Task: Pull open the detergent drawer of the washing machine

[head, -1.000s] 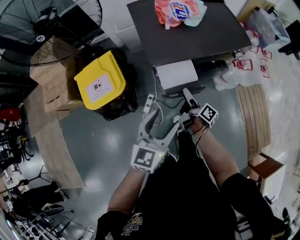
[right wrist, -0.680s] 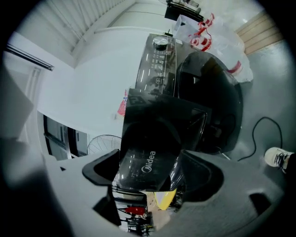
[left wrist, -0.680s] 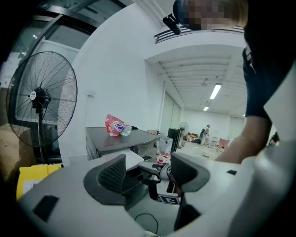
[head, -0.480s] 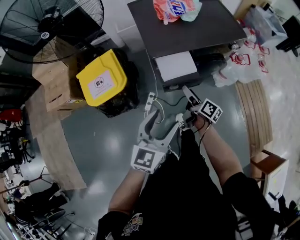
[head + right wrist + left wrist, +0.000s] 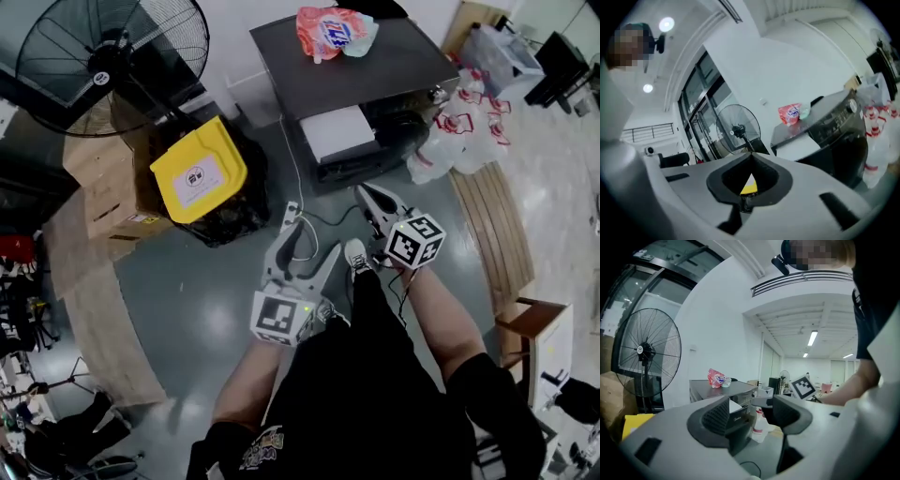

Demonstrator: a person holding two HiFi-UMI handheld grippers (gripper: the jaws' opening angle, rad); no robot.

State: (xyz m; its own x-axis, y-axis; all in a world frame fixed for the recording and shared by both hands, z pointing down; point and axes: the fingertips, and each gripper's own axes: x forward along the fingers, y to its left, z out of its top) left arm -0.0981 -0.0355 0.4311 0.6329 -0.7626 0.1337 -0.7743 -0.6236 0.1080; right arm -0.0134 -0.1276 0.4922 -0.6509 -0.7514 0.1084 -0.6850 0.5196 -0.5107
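The dark grey washing machine (image 5: 375,70) stands at the top of the head view, and its white detergent drawer (image 5: 336,131) sticks out of the front. Just in front of the drawer my right gripper (image 5: 367,197) is shut and empty, not touching it. In the right gripper view the jaws (image 5: 751,158) meet, with the machine (image 5: 834,126) far right. My left gripper (image 5: 306,246) hangs lower left, open and empty. In its own view the left gripper (image 5: 752,414) frames the machine (image 5: 723,389) between its jaws.
A red detergent pouch (image 5: 328,30) lies on the machine's top. A yellow-lidded bin (image 5: 199,171) and cardboard boxes (image 5: 103,178) stand left, under a large fan (image 5: 103,61). Plastic bags (image 5: 459,131) sit right of the machine. A power strip (image 5: 291,217) and its cable lie on the floor.
My right gripper's jaws have closed on nothing, and it has risen and rolled. The left gripper has shifted a little. The drawer stands out as before.
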